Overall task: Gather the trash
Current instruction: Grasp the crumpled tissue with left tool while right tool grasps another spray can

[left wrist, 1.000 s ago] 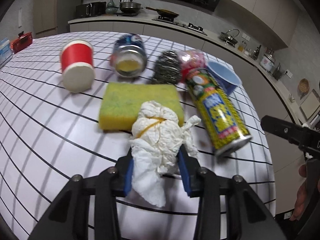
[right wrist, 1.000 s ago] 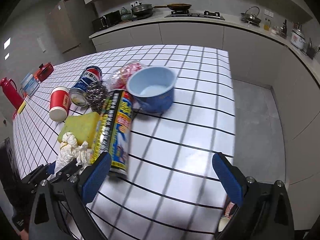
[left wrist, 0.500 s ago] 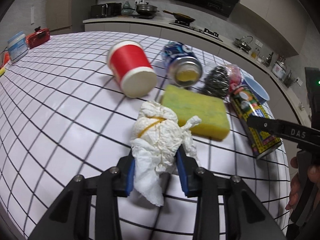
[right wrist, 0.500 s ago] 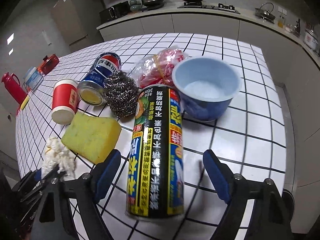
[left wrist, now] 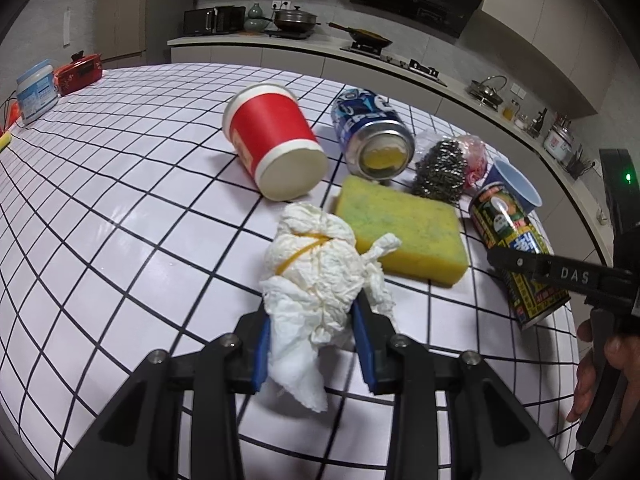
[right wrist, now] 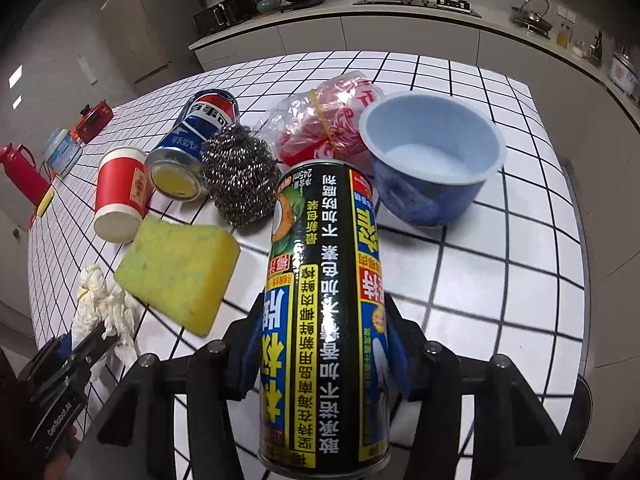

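My left gripper is shut on a crumpled white paper wad bound with a yellow rubber band, held just over the checked table. The right wrist view shows that wad at the lower left. A tall black-and-yellow drink can lies on the table pointing away from me. My right gripper is closing its jaws on the can's near end, and both blue pads press its sides. In the left wrist view the can lies at the right under one black finger.
Beyond the grippers lie a red paper cup on its side, a Pepsi can, a yellow sponge, a steel scourer, a bundled red plastic bag and a blue bowl. The table's edge runs close on the right.
My right gripper came down over the tall can and its wide-open jaws closed onto it. My left gripper carried the paper wad to the left, then held still.
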Available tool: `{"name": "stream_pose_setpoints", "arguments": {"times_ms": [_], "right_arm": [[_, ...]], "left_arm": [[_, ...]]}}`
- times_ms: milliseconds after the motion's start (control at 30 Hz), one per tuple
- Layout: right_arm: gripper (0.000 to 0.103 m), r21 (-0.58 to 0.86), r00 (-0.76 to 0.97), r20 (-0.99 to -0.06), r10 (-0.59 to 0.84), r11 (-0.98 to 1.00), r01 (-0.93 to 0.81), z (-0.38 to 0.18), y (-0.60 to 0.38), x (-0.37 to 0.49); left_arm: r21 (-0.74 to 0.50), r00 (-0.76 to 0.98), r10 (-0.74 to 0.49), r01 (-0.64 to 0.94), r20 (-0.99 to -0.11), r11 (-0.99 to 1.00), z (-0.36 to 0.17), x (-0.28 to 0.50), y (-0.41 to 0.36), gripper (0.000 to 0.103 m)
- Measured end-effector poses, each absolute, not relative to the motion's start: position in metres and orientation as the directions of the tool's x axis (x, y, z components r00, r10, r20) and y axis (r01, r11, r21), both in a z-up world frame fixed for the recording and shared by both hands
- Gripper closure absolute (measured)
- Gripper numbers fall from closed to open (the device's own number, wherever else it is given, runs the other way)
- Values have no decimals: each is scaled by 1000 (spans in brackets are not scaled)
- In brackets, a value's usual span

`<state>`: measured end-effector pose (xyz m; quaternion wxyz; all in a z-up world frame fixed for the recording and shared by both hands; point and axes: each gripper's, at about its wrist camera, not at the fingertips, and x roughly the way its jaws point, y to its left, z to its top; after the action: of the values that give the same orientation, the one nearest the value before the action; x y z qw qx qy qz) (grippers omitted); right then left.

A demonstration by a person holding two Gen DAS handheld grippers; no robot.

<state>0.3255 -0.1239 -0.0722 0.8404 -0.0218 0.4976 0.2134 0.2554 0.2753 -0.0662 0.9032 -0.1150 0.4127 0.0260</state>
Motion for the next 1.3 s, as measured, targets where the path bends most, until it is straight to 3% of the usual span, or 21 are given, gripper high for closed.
{"name": "stream_pose_setpoints", "arguments": {"times_ms": [533,1300], "right_arm": [[48,182,451,-811,372,894,-410,-46,-159,281],[48,179,527,-788,318,938,-298,-23,-305,236]], "left_arm": [[-179,678,-66,-98,-732,979,-52,241,233,66],[-173,693,-149,36,-706,984,-35,217,119,66]]}}
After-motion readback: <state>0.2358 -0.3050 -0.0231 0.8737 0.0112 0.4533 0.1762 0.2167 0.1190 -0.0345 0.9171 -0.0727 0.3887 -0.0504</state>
